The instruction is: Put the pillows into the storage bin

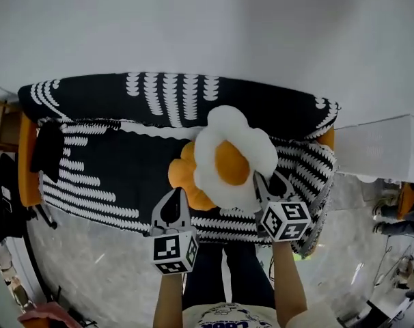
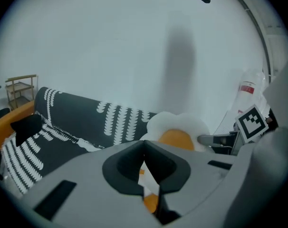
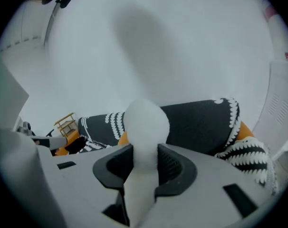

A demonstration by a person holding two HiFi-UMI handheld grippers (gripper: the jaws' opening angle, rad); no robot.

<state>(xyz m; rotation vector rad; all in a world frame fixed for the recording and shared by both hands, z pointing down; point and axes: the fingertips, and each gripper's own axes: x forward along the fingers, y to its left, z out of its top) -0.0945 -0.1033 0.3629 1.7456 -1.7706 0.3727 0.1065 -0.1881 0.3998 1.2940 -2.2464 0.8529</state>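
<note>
The sofa (image 1: 26, 157) stands against a plain white wall, draped in a black throw (image 1: 111, 166) with rows of white marks. Both pillows are off its seat and in front of its right half.

The egg pillow (image 1: 231, 159), white with an orange middle, is held above the front edge of the sofa's seat. The right tool (image 1: 267, 182) grips it from the lower right. In the right gripper view a white lobe of the pillow (image 3: 146, 122) fills the gap and both dark pads (image 3: 170, 163) press into it.

The orange pillow (image 1: 182, 176) has a lobed outline. It sits behind and below the egg pillow, toward the sofa's middle, and is partly covered by it. The left tool (image 1: 173, 195) meets its lower edge. In the left gripper view that tool (image 2: 145, 148) has its jaws closed at the tips, with a thin strip of orange and white material caught between them. Beyond them is the egg pillow (image 2: 175, 127).

A black cushion (image 1: 47, 145) lies at the sofa's left end, and a wooden rack (image 1: 1, 118) stands past that end. A white container (image 1: 381, 147) sits just beyond the sofa's right end. The person's dark trouser legs (image 1: 227, 272) are in front of the sofa.
</note>
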